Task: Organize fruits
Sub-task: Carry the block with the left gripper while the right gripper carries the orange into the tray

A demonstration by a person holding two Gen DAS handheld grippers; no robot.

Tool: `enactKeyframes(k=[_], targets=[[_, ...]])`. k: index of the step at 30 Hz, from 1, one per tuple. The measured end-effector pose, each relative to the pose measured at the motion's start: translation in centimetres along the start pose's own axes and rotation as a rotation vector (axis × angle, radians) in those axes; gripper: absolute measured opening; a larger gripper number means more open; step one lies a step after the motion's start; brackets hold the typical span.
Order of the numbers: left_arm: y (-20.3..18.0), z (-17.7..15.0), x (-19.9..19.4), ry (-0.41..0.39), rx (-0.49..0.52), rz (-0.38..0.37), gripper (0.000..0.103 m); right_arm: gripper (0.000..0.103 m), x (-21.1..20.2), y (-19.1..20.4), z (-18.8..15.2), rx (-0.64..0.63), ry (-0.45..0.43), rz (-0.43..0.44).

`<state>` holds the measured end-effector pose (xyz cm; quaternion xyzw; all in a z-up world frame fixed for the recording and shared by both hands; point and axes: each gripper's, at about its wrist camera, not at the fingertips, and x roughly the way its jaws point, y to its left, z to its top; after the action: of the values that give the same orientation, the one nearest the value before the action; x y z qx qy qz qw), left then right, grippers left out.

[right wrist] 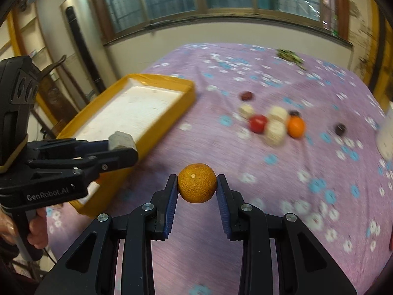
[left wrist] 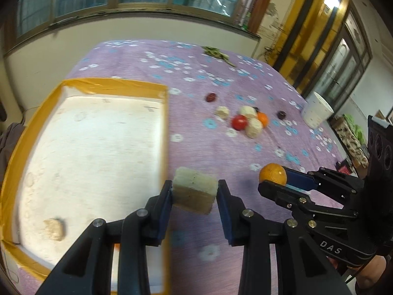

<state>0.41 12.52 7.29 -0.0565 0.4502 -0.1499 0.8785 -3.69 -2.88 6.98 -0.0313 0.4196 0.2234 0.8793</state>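
Held clear above the tablecloth (right wrist: 245, 221): an orange (right wrist: 197, 183) between the pads of the right gripper (right wrist: 197, 184), a block (left wrist: 194, 193) between the pads of the left gripper (left wrist: 194, 193), just beside the near right rim of the tray (left wrist: 167, 113). Inside the tray, near its front left corner, one lump (left wrist: 54, 229). Right of the tray and farther back, a cluster of fruits (left wrist: 249, 121) (some touching, two lying apart). Beyond them at the far edge, a leafy bunch (left wrist: 217, 53). At the right edge, a cup (left wrist: 316, 113).

"das" on right gripper (left wrist: 272, 184); "genrobot.ai" on left gripper (right wrist: 122, 147).
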Motion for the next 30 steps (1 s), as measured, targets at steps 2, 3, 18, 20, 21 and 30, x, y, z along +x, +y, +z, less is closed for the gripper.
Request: enactKeyframes(k=[2, 3, 18, 20, 21, 30], targets=[[1.4, 0.0, -0.6, -0.008, -0.02, 0.017, 0.038, 0.03, 0.3, 0.7, 0.4, -0.011, 0.0, 0.014], [2.2, 0.0, -0.9, -0.013, -0.032, 0.026, 0.038, 0.03, 0.6, 1.2, 0.8, -0.019, 0.0, 0.025], [13.7, -0.3, -2.4, -0.032, -0.187, 0.213, 0.038, 0.03, 7.5, 9.6, 5.0, -0.162, 0.065, 0.15], [14.8, -0.5, -2.2, -0.02, -0.2, 0.226, 0.038, 0.03, 8.7, 10.5, 5.0, -0.183, 0.09, 0.155], [15.2, -0.6, -1.9, -0.014, -0.205, 0.228, 0.038, 0.03, 9.6, 11.2, 4.8, -0.199, 0.111, 0.156], [16.3, -1.1, -0.7, 0.019, -0.19, 0.25, 0.038, 0.031, 11.9, 12.6, 4.1, -0.225, 0.178, 0.146]])
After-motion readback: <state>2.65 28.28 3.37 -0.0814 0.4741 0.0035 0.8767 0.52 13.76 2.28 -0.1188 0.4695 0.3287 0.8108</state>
